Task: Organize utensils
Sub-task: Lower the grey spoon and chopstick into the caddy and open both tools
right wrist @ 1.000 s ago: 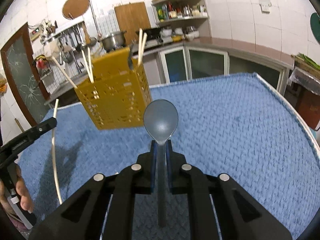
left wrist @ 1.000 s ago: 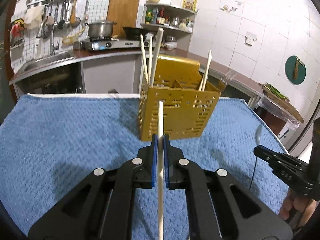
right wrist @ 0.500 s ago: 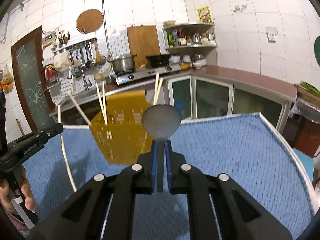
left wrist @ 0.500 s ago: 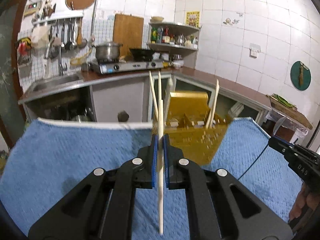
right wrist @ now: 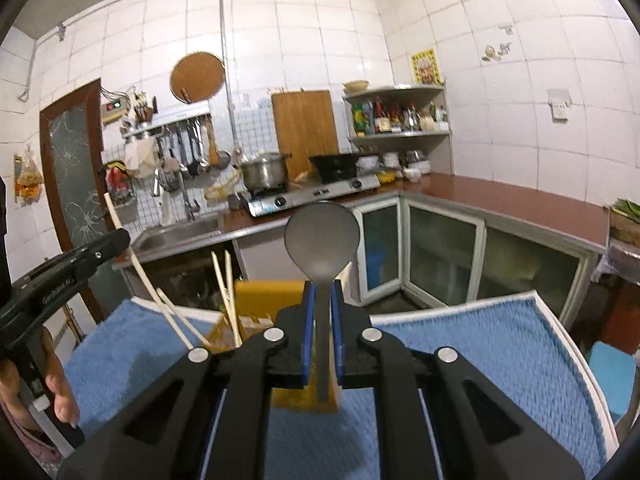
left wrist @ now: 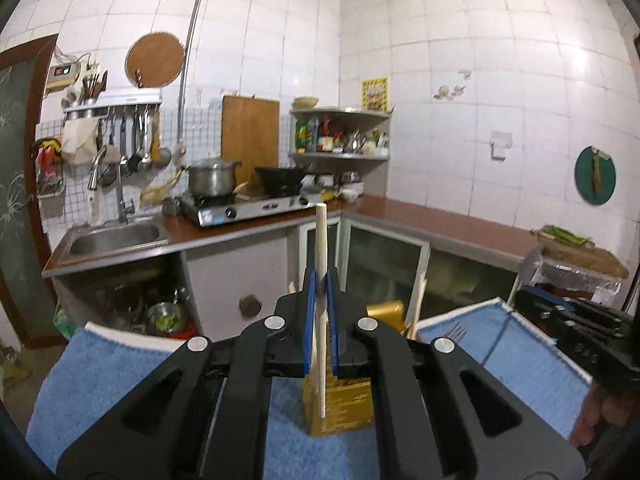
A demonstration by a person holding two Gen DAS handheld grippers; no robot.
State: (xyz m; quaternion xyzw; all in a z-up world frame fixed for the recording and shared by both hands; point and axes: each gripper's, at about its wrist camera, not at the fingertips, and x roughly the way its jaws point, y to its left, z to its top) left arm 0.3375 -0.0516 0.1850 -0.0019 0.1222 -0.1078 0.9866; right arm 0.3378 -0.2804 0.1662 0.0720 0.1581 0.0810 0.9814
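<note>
Above the blue-clothed desk (right wrist: 500,344), both tools are carried upright, each pinched low on its shaft so that the working end stands clear over the yellow caddy (right wrist: 264,300); this reads as the carry stage before a drop into a compartment. The left gripper (left wrist: 319,320) has its jaws shut hard on a single chopstick (left wrist: 321,240), the blue pads pressed against the pale wood, the lower tip hanging in front of the caddy's perforated wall; a near-vertical hold of this kind is judged to let the stick slide straight in. The right gripper (right wrist: 321,320) has its jaws closed on the handle of a grey spoon (right wrist: 322,240), bowl uppermost (handle downward, presumably so that it enters first). The caddy stands toward the far edge of the desk, just below and beyond both pairs of jaws; several chopsticks (right wrist: 224,292) already lean in its left compartments, and fork tines (left wrist: 456,332) show at its right side in the left wrist view. Which compartment each tool is meant for cannot be told.
</note>
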